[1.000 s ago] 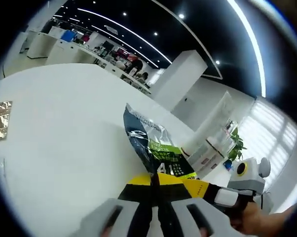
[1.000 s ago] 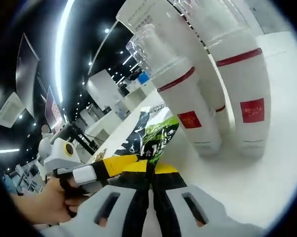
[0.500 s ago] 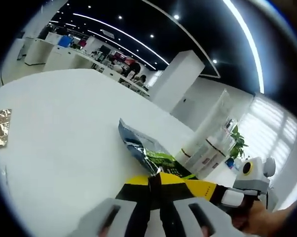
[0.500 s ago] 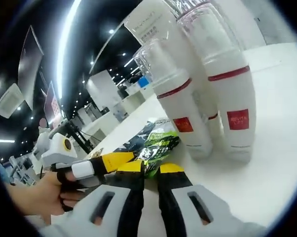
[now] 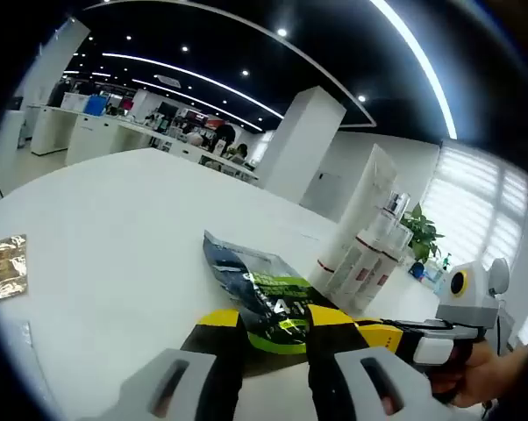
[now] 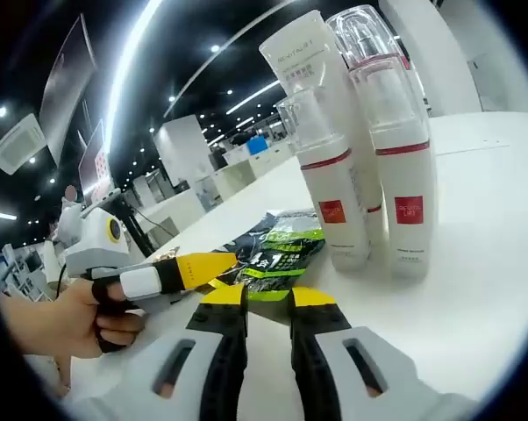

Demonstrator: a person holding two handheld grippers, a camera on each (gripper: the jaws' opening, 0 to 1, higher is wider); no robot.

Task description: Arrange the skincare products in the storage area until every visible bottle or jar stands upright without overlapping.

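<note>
While its near edge is hidden behind parted left tongs (image 5: 275, 351), sachet (image 6: 277, 248) lies flat beyond released right tongs (image 6: 267, 307), beside upright pump bottles (image 6: 406, 189)

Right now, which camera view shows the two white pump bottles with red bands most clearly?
The right gripper view: the taller pump bottle and the shorter pump bottle stand upright, large and close, with red labels visible. In the left gripper view the pump bottles are small and distant, beyond the dark sachet.

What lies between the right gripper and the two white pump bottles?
In the right gripper view, a dark green sachet lies flat on the white table between the right gripper and the pump bottles.
</note>
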